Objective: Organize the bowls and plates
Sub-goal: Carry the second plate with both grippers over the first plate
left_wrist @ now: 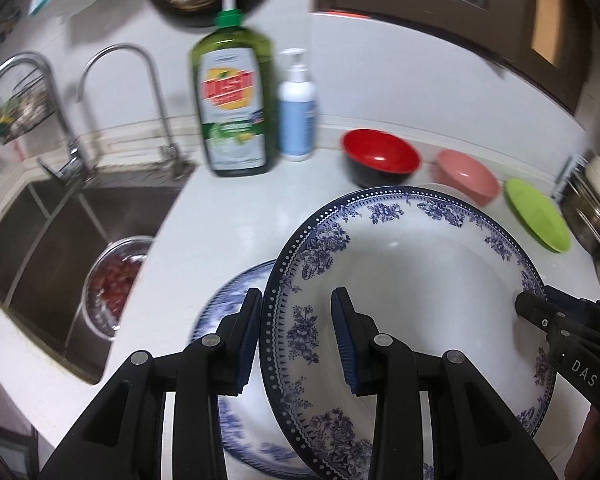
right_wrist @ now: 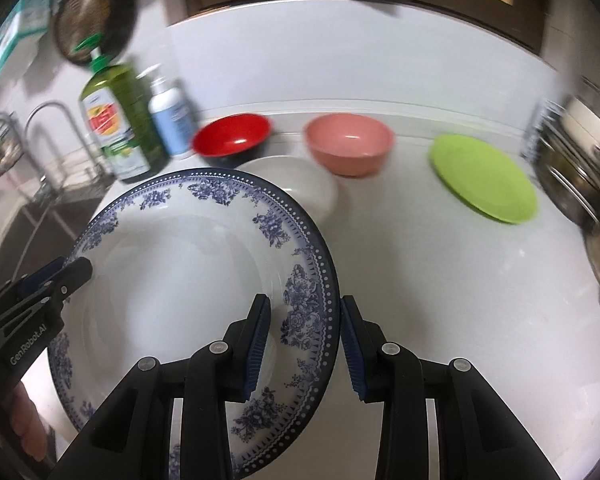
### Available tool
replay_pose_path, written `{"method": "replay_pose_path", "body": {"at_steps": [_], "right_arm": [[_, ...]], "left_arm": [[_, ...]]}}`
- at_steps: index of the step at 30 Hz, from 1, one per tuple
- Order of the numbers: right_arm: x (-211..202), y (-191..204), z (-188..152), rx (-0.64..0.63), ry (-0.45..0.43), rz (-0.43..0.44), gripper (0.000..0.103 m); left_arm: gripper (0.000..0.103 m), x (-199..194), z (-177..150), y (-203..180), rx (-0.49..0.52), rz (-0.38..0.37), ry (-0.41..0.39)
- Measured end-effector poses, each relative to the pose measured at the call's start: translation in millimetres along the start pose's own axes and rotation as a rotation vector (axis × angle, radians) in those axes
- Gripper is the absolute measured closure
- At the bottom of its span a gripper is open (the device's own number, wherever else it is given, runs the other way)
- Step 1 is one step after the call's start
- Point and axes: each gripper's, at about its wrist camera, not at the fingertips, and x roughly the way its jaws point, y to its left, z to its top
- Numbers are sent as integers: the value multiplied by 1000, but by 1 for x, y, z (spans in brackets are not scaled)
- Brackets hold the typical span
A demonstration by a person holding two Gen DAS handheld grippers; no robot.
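A large white plate with blue flowers (left_wrist: 420, 288) (right_wrist: 188, 264) is held tilted above the counter between both grippers. My left gripper (left_wrist: 296, 336) has its fingers on either side of the plate's left rim. My right gripper (right_wrist: 305, 340) has its fingers on either side of the right rim. A second blue-patterned plate (left_wrist: 236, 296) lies on the counter under it. A red bowl (left_wrist: 380, 156) (right_wrist: 232, 136), a pink bowl (left_wrist: 466, 176) (right_wrist: 348, 142), a green plate (left_wrist: 538, 220) (right_wrist: 484, 178) and a white plate (right_wrist: 300, 184) sit behind.
A green dish soap bottle (left_wrist: 232, 100) and a white pump bottle (left_wrist: 297, 108) stand at the back. A steel sink (left_wrist: 48, 248) with two taps and a metal bowl (left_wrist: 112, 284) is at the left. A steel rack (right_wrist: 580, 168) is at the right.
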Motion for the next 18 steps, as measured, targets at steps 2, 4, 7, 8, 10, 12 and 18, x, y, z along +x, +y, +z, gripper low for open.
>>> {"method": "replay_pose_path", "body": {"at_steps": [2, 4, 7, 8, 10, 12, 18], "right_arm": [[4, 12, 1, -25, 2, 16, 67], [8, 27, 4, -54, 7, 37, 67], [16, 45, 6, -92, 16, 58, 67], [20, 50, 7, -103, 22, 65, 67], [27, 60, 7, -118, 37, 78, 67], [35, 69, 6, -132, 56, 88, 67], [62, 87, 2, -156, 114, 94, 67]], "left_arm": [[68, 1, -2, 12, -19, 21, 3], [68, 2, -5, 22, -38, 38, 12], [68, 9, -9, 37, -63, 61, 31], [68, 12, -11, 42, -71, 68, 38], [68, 18, -14, 49, -81, 79, 54], [68, 24, -18, 56, -91, 89, 73], [68, 45, -32, 67, -105, 96, 137]]}}
